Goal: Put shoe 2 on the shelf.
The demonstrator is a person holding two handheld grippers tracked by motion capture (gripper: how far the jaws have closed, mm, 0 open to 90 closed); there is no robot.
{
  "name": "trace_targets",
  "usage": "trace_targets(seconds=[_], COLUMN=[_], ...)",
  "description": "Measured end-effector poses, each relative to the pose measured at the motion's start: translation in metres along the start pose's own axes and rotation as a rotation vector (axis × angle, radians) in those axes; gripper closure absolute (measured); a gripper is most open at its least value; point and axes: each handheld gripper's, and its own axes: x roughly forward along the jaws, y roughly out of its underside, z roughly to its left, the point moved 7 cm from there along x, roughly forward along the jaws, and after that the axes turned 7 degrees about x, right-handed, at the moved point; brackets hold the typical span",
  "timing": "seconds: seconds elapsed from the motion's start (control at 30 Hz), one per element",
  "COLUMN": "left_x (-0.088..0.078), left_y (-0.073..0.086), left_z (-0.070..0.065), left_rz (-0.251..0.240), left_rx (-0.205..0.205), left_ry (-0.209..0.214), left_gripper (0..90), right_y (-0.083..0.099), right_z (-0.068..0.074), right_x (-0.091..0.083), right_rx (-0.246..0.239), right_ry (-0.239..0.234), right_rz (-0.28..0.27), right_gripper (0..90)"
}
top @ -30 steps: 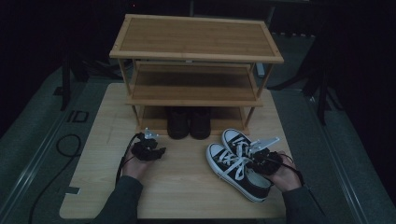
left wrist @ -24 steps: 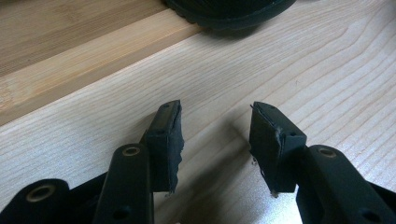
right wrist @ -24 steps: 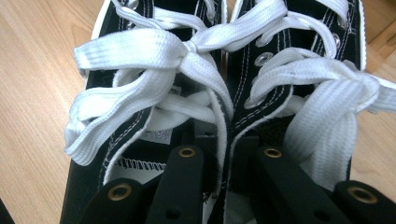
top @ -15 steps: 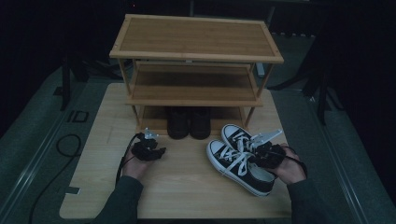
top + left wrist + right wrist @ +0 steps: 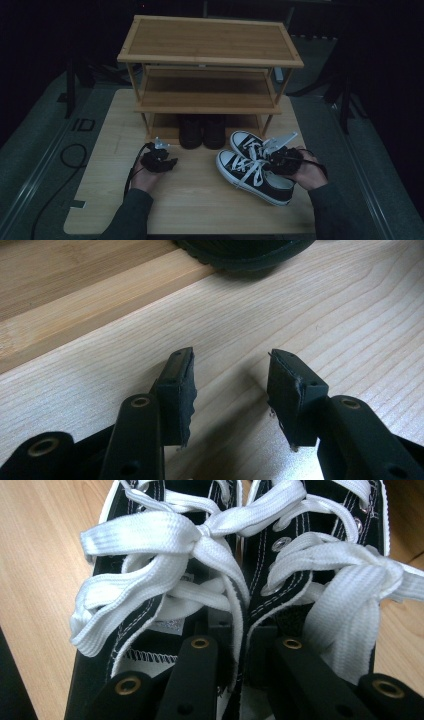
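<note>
Now, right gripper: you pinch the touching inner collars of the black canvas sneakers with white laces, before the bamboo three-tier rack.
Left gripper: spread, empty.
Risk: one collar could slip free.

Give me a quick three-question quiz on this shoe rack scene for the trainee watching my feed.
1. True or false: the left gripper holds a shoe.
2. What do the right gripper's jaws pinch?
A. a lace only
B. the touching inner walls of the two black sneakers
C. a rack leg
3. What stands on the lowest level of the wooden shoe rack?

Key
1. False: its jaws are open over the bare table.
2. B
3. A pair of dark shoes, toes toward the person.
</note>
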Motion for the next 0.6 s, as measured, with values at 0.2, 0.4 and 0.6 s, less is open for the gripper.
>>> trace_targets(seconds=[0.2,0.4,0.6], left_x=[0.000,0.000,0.000], left_y=[0.000,0.000,0.000], left_z=[0.000,0.000,0.000], left_rz=[-0.001,0.000,-0.001], left_rx=[-0.001,0.000,-0.001], left_ry=[0.000,-0.001,0.001], left_gripper=[54.0,54.0,54.0], right_y=[-0.010,-0.015,-0.024], right_z=[0.000,0.000,-0.001], right_x=[-0.006,-0.010,-0.016], right_rx=[-0.048,-0.081,-0.127], right_ry=[0.007,-0.018,-0.045], right_rz=[-0.008,-0.016,-0.032], right_gripper=[85.2,85.2,85.2])
